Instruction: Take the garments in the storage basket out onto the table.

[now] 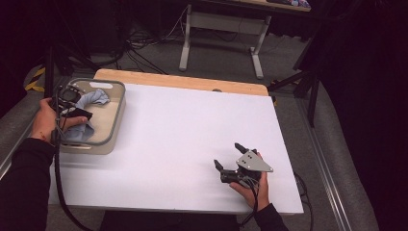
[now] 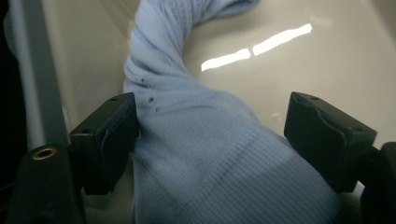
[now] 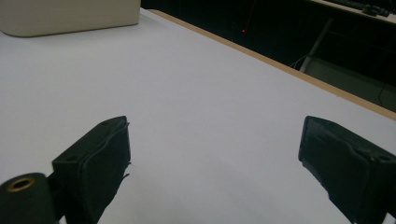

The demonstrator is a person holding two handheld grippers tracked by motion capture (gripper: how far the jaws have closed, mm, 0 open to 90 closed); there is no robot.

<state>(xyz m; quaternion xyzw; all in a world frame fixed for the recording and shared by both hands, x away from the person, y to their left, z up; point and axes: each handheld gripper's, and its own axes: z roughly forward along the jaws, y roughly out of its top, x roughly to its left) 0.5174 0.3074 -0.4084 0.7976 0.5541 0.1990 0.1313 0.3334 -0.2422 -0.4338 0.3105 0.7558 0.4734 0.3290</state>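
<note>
The white table (image 1: 183, 139) carried a beige bin (image 1: 115, 120) at its far left corner, with a pale blue cloth (image 2: 205, 154) inside. The left gripper (image 2: 210, 135) straddled the cloth, jaws released. The right gripper (image 1: 233, 156) hovered near the near right corner, jaws wide apart and holding nothing

High view: fixed cam above the person's side, looking fwd and down over the whole white table (image 1: 183, 139) w/ floor and desk legs beyond. Left gripper view rides the left gripper (image 2: 210, 135), v. close, looking down into the beige bin (image 2: 327, 60) at the blue cloth (image 2: 201, 140); both also show at the high view's left. Right gripper view sits low over the tabletop, looking across it to the bin's wall and the table's wooden edge (image 3: 299, 72), shared w/ the high view.
</note>
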